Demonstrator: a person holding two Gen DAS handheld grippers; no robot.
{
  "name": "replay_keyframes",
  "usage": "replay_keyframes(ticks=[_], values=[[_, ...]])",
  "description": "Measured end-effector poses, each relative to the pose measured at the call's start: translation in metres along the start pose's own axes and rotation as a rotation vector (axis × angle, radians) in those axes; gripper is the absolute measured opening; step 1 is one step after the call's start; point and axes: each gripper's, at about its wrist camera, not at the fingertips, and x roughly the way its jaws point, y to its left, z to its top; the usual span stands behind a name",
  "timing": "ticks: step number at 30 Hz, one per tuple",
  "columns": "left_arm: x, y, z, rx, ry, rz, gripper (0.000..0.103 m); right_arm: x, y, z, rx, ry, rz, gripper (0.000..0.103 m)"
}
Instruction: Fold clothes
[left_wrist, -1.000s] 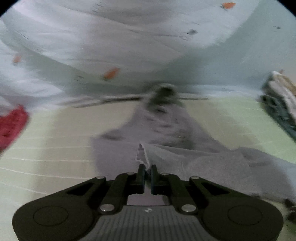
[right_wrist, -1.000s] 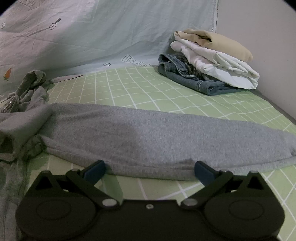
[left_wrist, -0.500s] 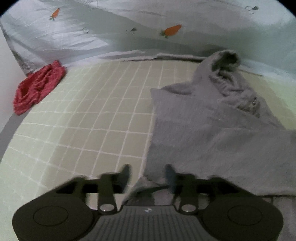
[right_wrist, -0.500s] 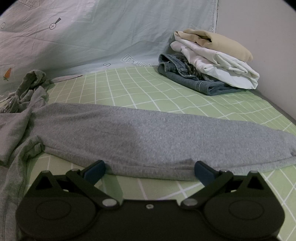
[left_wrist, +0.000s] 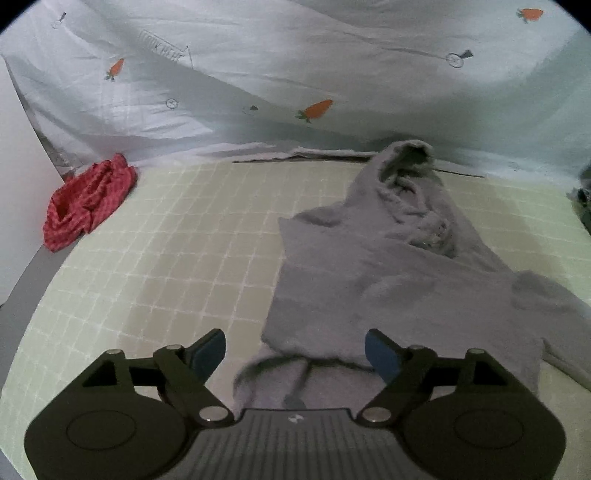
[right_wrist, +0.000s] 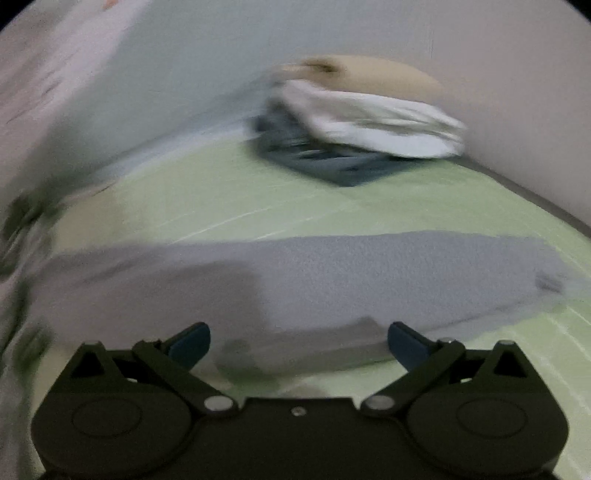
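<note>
Grey hoodie (left_wrist: 388, 280) lying spread on green checked sheet (left_wrist: 166, 258), sleeve (right_wrist: 332, 266) stretching rightward. Left gripper (left_wrist: 294, 350) and right gripper (right_wrist: 299, 341) hovering, jaws apart, gripping nothing. Carrot-print sheet (left_wrist: 258, 66) hanging behind; red cloth (left_wrist: 86, 201) lying far left; folded stack (right_wrist: 354, 122) sitting against wall.

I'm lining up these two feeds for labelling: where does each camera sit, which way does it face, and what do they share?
Left wrist: on the left gripper, low over the green checked sheet, facing the grey hoodie, red cloth and carrot-print bedding; its own open fingers show.
Right wrist: on the right gripper, blurred, facing the hoodie's sleeve and stacked clothes by the wall; open fingers show.
Shared: hoodie and sheet.
</note>
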Motion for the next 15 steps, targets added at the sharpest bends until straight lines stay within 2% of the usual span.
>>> replay_keyframes(ticks=[3,6,10,15], values=[[-0.007,-0.008,-0.006,0.013,0.02,-0.005,0.083,0.017,-0.042,0.012,0.079,-0.006,-0.148,0.103],[-0.012,-0.012,-0.009,0.02,0.018,-0.007,0.083,0.028,-0.075,0.021,0.13,-0.019,-0.215,0.103],[-0.015,-0.018,-0.006,0.036,0.009,-0.01,0.083,0.039,-0.087,0.022,0.083,-0.021,-0.248,0.103],[-0.017,-0.026,-0.005,0.07,0.0,-0.026,0.083,0.043,-0.09,0.023,0.081,0.003,-0.204,0.103]])
